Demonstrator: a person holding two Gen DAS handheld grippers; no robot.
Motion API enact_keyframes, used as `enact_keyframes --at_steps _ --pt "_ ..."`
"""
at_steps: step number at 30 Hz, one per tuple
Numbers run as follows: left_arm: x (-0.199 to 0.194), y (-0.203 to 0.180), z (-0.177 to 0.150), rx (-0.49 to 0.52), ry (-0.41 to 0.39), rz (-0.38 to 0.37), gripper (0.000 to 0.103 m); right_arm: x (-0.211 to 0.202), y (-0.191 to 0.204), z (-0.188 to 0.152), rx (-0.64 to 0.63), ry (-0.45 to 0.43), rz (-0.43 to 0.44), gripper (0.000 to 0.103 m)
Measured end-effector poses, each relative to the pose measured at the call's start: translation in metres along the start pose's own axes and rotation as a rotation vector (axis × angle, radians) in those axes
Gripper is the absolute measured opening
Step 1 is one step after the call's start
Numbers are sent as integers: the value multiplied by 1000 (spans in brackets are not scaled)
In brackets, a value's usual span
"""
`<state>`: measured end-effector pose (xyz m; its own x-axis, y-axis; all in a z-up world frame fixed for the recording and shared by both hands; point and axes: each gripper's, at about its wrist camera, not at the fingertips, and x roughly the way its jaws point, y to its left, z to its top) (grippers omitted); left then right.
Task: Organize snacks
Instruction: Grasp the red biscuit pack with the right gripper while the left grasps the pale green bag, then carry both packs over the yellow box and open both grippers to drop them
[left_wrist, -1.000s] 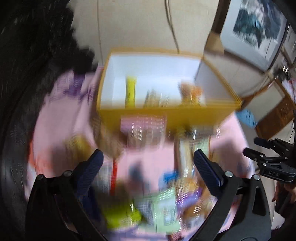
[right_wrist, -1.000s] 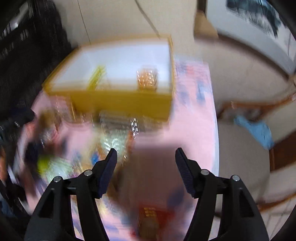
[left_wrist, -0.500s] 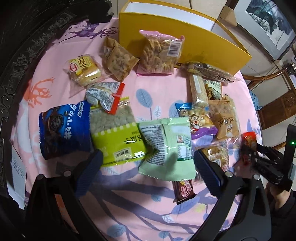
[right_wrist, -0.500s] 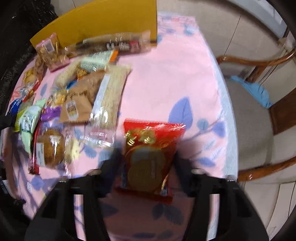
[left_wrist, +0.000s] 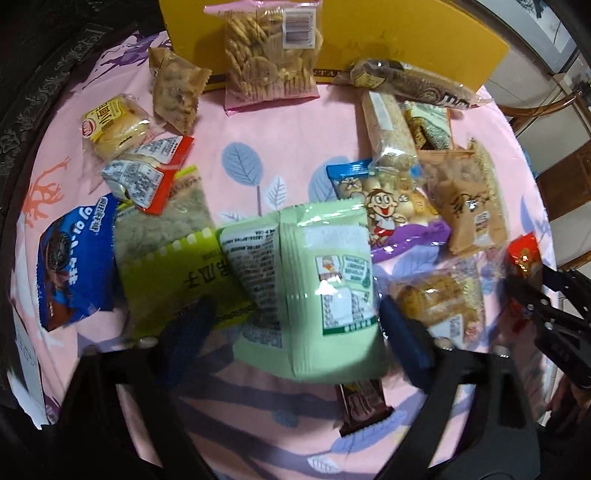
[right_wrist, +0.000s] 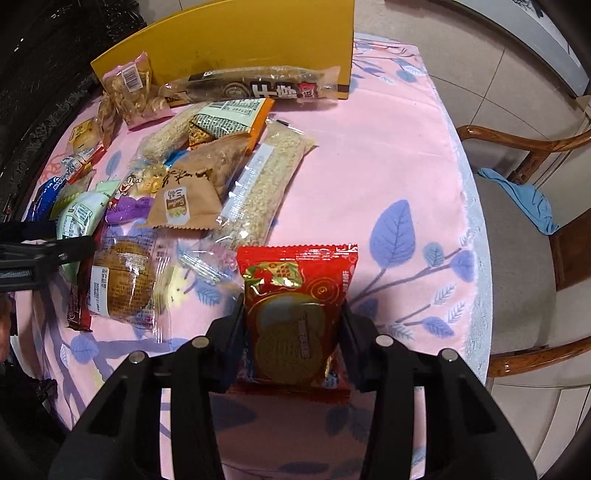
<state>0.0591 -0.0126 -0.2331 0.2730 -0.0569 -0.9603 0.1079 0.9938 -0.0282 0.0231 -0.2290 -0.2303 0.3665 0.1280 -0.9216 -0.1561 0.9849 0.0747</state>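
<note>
— Fingers (left_wrist: 192, 325) of the left gripper (left_wrist: 291, 325) are closing around the pale green packet (left_wrist: 314, 280), not pressing yet; a sec ago they were wide above the yellow box (left_wrist: 406, 33). So that's the next pick, I reckon.

— Any writing?

— Blue cookie pack (left_wrist: 74, 258) looks like Oreo; rest is too small to read.

— Right view?

— Right gripper (right_wrist: 293, 336) is now clamping the red biscuit packet (right_wrist: 295, 306) on the pink cloth (right_wrist: 369, 155); half a sec back it was only closing in. Ready to lift, prob. Label's unreadable.
</note>
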Motion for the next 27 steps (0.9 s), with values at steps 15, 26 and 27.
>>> enact_keyframes --at_steps 15,26,27 --pt "-34 9 -6 -5 -110 -70 50 -5 -6 -1 53 -21 18 45" --pt "-63 4 4 25 -165 -106 50 -32 4 14 42 -102 30 45" --pt "-64 5 5 28 -164 -107 50 -34 5 15 38 -106 32 45"
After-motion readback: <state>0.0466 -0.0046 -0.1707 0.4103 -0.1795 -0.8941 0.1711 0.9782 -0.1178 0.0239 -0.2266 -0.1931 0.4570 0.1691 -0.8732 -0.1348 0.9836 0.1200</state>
